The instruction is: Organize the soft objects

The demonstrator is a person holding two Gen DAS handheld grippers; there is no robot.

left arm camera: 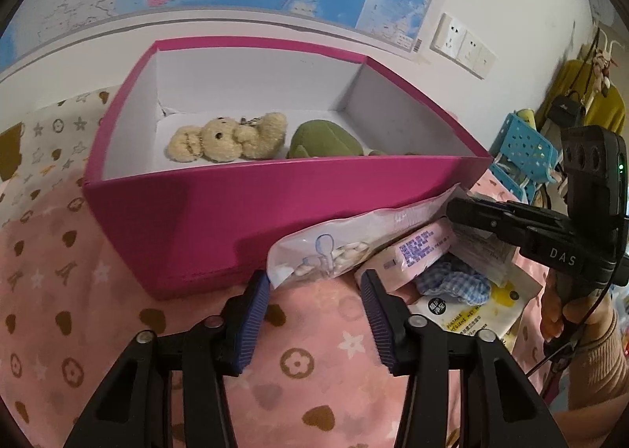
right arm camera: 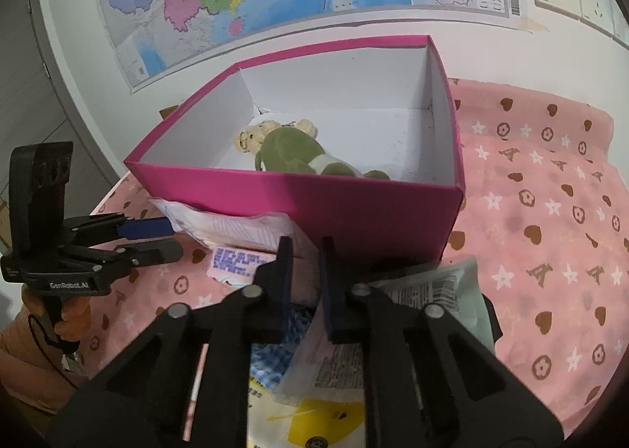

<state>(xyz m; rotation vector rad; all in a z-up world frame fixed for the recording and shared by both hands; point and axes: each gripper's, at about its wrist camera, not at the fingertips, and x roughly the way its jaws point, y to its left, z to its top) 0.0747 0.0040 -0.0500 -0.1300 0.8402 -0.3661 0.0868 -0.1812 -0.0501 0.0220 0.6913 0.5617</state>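
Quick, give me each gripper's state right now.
Left gripper: open, holding nothing, in front of the pink box.
Right gripper: open, narrow gap, nothing held, above the packets.

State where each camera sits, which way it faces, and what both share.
Left wrist: on the left claw, open, facing the magenta cardboard box and the wall map; the right claw and its holding hand show at the right edge.
Right wrist: on the right claw, narrowly open above soft packets, facing the same box; the left claw shows at left.
Shared: box, beige teddy bear, green plush toy.
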